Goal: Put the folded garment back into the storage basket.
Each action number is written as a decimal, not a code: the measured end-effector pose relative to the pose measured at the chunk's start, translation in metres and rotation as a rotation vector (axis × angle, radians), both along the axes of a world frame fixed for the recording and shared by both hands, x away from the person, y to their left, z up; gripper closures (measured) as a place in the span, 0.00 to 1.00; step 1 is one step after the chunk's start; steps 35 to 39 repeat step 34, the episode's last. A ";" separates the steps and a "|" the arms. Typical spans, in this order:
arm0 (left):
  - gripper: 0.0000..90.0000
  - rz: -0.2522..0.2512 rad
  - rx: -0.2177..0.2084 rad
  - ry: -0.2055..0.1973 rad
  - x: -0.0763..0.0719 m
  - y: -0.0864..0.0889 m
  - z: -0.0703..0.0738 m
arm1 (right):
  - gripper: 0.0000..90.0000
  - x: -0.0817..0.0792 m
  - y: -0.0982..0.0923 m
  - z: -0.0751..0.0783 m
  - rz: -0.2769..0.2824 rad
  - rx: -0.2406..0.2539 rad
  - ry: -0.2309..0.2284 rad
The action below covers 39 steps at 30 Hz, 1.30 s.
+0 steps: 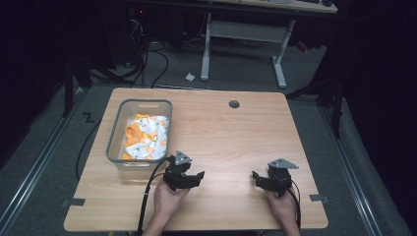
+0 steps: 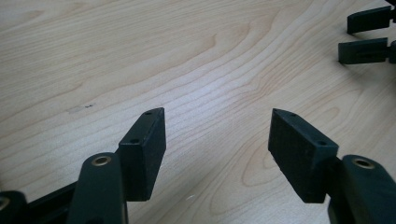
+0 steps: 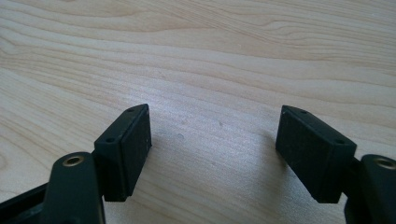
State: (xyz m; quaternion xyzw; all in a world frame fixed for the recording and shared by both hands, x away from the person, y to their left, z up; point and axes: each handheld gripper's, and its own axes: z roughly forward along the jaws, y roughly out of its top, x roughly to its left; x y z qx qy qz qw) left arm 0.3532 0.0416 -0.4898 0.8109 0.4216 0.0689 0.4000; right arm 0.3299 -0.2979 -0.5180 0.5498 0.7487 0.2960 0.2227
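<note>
The cloth (image 1: 146,135), white with orange print, lies crumpled inside the grey bin (image 1: 114,133) at the far left of the tabletop (image 1: 231,137), and it is the nearest thing to either tool. Closest to me, the person's 2 hands rest low near the front edge, each holding 1 tool. The left tool (image 1: 196,176) has its jaws standing apart with nothing but bare wood between them, as the left gripper view confirms (image 2: 217,135); the right tool (image 1: 255,175) is likewise spread and empty (image 3: 215,135), well apart from the left one. Just beyond the left tool sits the bin's near wall, so the cloth lies a little ahead and to the left of it, inside the rim. I would judge the cloth light, soft and limp, likely to drape and trail when lifted; a raised fold near the top of the heap looks the best place to pinch, clear of the bin's walls.
</note>
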 end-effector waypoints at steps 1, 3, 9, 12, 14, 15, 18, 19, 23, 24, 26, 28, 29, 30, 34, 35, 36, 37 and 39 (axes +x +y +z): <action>0.41 0.003 0.006 0.002 0.000 -0.001 -0.002 | 0.30 0.000 0.000 0.000 0.000 0.000 0.000; 0.41 0.002 0.014 0.006 0.000 -0.002 -0.006 | 0.30 0.000 0.000 0.000 0.001 -0.001 -0.001; 0.41 0.008 0.046 0.005 0.001 -0.006 -0.015 | 0.30 0.000 0.000 0.000 0.000 0.000 0.000; 0.42 0.023 0.065 0.000 0.002 -0.007 -0.019 | 0.30 0.000 0.000 0.000 0.001 0.000 -0.001; 0.42 0.037 0.075 -0.005 0.003 -0.006 -0.022 | 0.30 0.000 0.000 0.000 0.000 0.000 0.000; 0.42 0.040 0.080 -0.009 0.003 -0.006 -0.023 | 0.30 0.000 0.000 0.000 0.000 0.000 0.000; 0.42 0.055 0.093 -0.017 0.004 -0.005 -0.026 | 0.30 0.000 0.000 0.000 0.000 0.000 0.000; 0.42 0.059 0.092 -0.021 0.004 -0.005 -0.028 | 0.30 0.000 0.000 0.000 0.001 -0.001 -0.001; 0.41 0.074 0.083 -0.045 0.005 -0.004 -0.030 | 0.30 0.000 0.000 0.000 0.001 0.000 0.000; 0.40 0.078 0.080 -0.062 0.005 -0.004 -0.032 | 0.30 0.000 0.000 0.000 0.001 -0.001 -0.001; 0.39 0.085 0.083 -0.087 0.005 -0.003 -0.035 | 0.30 0.000 0.000 0.000 0.001 0.000 -0.001; 0.39 0.091 0.097 -0.095 0.006 -0.005 -0.035 | 0.30 0.000 0.000 0.000 0.000 -0.001 -0.001; 0.39 0.088 0.107 -0.098 0.006 -0.006 -0.035 | 0.30 0.000 0.000 0.000 0.001 -0.001 -0.001; 0.38 0.084 0.122 -0.103 0.005 -0.007 -0.035 | 0.30 0.000 0.000 0.000 0.000 0.000 0.000; 0.36 0.081 0.144 -0.114 0.004 -0.009 -0.035 | 0.30 0.000 0.000 0.000 0.000 0.000 0.000; 0.36 0.081 0.144 -0.114 0.004 -0.009 -0.035 | 0.30 0.000 0.000 0.000 0.000 0.000 0.000; 0.36 0.081 0.144 -0.114 0.004 -0.009 -0.035 | 0.30 0.000 0.000 0.000 0.000 0.000 0.000; 0.36 0.081 0.144 -0.114 0.004 -0.009 -0.035 | 0.30 0.000 0.000 0.000 0.000 0.000 0.000; 0.36 0.081 0.144 -0.114 0.004 -0.009 -0.035 | 0.30 0.000 0.000 0.000 0.000 0.000 0.000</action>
